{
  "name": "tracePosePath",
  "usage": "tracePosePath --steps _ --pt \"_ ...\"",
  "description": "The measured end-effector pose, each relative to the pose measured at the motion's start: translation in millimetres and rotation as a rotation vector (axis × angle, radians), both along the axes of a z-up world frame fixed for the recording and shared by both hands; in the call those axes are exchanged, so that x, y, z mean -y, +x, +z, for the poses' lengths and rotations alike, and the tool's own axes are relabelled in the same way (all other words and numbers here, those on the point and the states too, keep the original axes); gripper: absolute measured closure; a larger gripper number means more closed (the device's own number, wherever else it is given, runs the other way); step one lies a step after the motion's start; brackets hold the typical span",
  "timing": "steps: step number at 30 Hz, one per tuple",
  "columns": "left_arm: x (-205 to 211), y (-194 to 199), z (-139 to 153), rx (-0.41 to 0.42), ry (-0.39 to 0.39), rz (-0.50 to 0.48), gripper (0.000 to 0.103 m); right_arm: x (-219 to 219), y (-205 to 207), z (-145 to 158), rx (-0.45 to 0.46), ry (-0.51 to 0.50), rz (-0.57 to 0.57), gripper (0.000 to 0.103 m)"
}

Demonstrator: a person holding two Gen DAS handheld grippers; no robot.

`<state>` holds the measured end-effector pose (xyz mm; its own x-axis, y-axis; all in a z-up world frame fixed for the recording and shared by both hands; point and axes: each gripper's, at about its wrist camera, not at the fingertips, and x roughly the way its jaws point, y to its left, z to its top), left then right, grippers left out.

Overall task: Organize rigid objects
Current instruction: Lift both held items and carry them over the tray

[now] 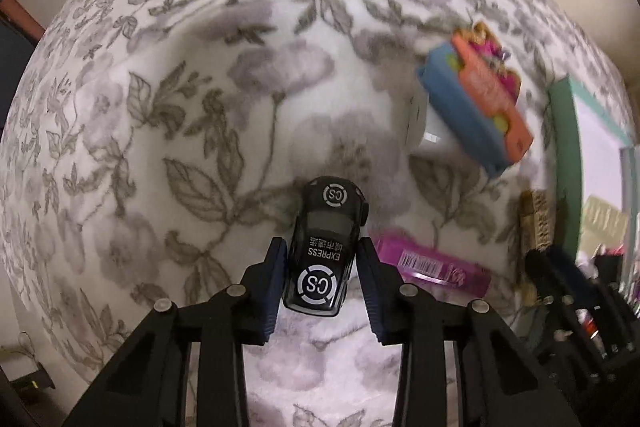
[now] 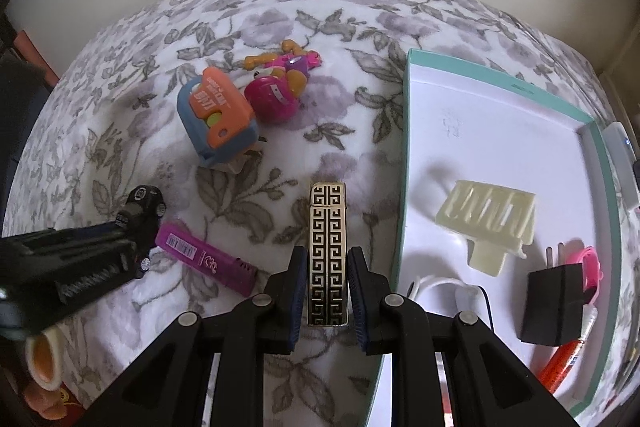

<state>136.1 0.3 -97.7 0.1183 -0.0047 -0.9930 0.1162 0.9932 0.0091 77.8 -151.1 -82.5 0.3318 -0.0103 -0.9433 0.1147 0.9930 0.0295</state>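
The left gripper (image 1: pixel 320 267) pointed down at the floral blanket (image 1: pixel 160 107), its fingers (image 1: pixel 276 279) partly spread around a black toy car (image 1: pixel 324 247); whether the pads pressed its sides could not be told. The right gripper (image 2: pixel 326 287) pinched a gold-and-black patterned lighter (image 2: pixel 327 251) between its fingers (image 2: pixel 294 291), just beside the teal-rimmed box (image 2: pixel 404 147). A magenta lighter (image 2: pixel 206 259) lay nearby.
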Motion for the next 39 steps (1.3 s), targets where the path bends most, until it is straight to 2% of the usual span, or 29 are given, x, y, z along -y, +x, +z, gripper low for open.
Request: tracePosePath --steps 2,7,11,14,16,21,26,30,33,39 --pt "4 -5 1 0.013 0.019 -0.011 0.066 0 -2 2 0.001 0.003 -0.002 0.081" --pt "6 -4 8 0.026 0.002 0.022 0.066 1 -3 9 0.017 0.008 -0.007 0.081" --pt "-1 1 31 0.087 -0.009 0.03 0.066 2 -3 20 0.042 0.016 -0.009 0.081" --pt "0 -1 51 0.13 -0.056 0.028 0.066 5 -5 30 0.064 0.02 -0.014 0.081" --pt "7 -3 67 0.17 -0.089 0.011 0.066 7 -6 35 0.075 0.025 -0.019 0.081" --pt "18 -7 92 0.235 -0.109 -0.026 0.066 16 -9 47 0.1 0.035 -0.035 0.081" --pt "30 -12 102 0.261 -0.132 -0.059 0.066 34 -13 57 0.119 0.064 -0.078 0.081" --pt "39 -16 107 0.28 -0.145 -0.085 0.066 51 -18 68 0.15 0.143 -0.119 0.081" --pt "48 -21 110 0.287 -0.158 -0.103 0.066 59 -23 79 0.169 0.088 -0.147 0.081" --pt "64 -31 119 0.312 -0.176 -0.145 0.066 92 -37 100 0.223 0.106 -0.242 0.081"
